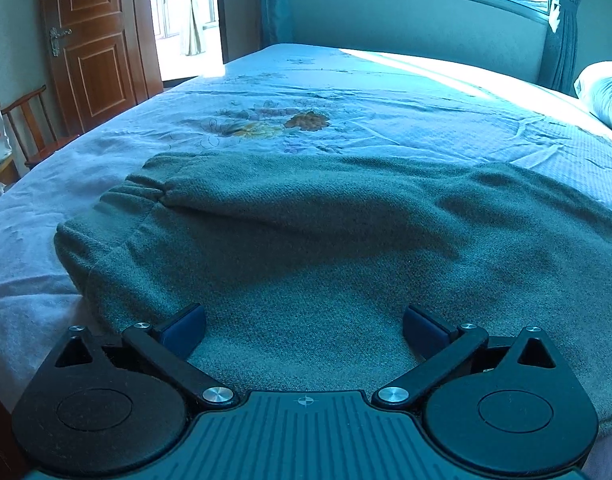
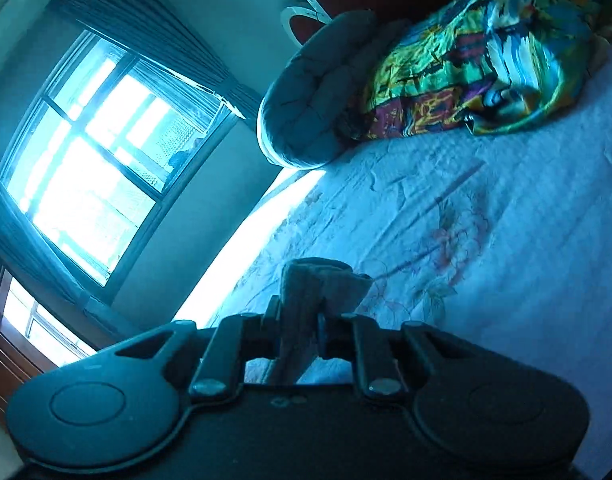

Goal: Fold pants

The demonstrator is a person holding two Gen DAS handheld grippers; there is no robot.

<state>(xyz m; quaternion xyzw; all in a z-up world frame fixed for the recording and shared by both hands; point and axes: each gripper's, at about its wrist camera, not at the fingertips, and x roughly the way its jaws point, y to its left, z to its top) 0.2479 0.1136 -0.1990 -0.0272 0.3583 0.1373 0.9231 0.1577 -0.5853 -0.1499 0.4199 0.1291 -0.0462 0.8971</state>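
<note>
Grey-green knit pants (image 1: 306, 232) lie spread across the near part of the bed, with the gathered elastic waistband (image 1: 146, 192) at the left. My left gripper (image 1: 304, 330) is open, its blue pads wide apart, resting low over the near edge of the pants and holding nothing. My right gripper (image 2: 298, 320) is shut on a bunched fold of the pants fabric (image 2: 318, 284), which sticks up between the jaws above the bed. The right wrist view is tilted, and the remainder of the pants is hidden there.
The bed (image 1: 346, 80) has a pale blue sheet with a flower print. A rolled grey pillow (image 2: 306, 96) and a colourful quilt (image 2: 486, 48) lie at the head. A wooden door (image 1: 94, 40) and a chair (image 1: 30, 128) stand left. Windows (image 2: 86, 152) face the bed.
</note>
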